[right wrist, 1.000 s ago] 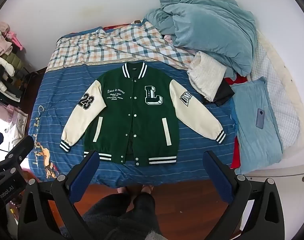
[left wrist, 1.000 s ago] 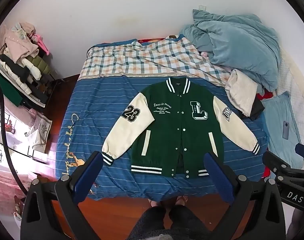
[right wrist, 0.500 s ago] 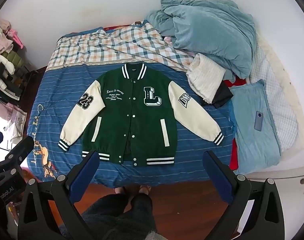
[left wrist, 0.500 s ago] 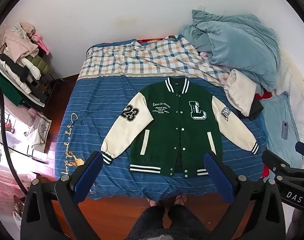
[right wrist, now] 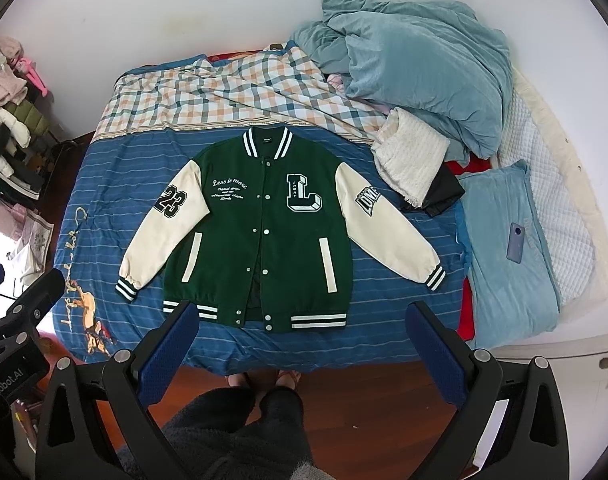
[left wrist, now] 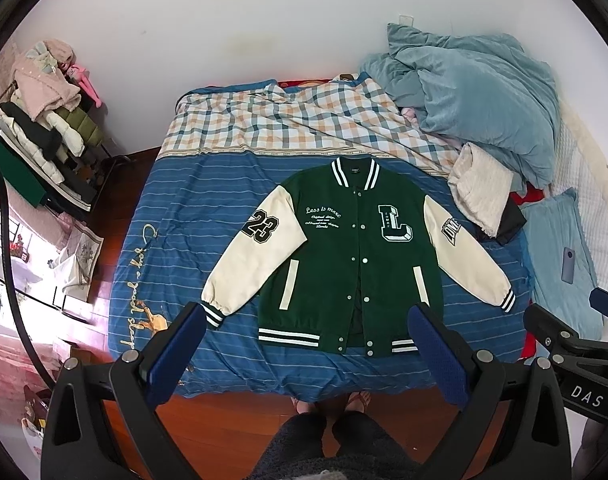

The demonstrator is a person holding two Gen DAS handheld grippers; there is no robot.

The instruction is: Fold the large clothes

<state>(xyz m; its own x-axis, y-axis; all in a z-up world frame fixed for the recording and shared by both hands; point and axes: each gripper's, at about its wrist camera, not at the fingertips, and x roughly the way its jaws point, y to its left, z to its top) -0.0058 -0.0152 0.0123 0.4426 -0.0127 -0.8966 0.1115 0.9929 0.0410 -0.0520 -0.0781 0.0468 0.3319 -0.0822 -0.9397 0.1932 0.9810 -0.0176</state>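
Both grippers, left (left wrist: 305, 354) and right (right wrist: 300, 350), hang spread wide and empty above a green varsity jacket (right wrist: 260, 236) lying flat, sleeves out, on a blue striped bedsheet (right wrist: 104, 184)

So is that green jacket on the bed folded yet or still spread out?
Spread out. The green jacket lies flat, front up, on the bed, both cream sleeves angled outward and the hem unfolded.

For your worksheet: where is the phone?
In the right wrist view, the phone lies far right on the light blue pillow, beside the bed.
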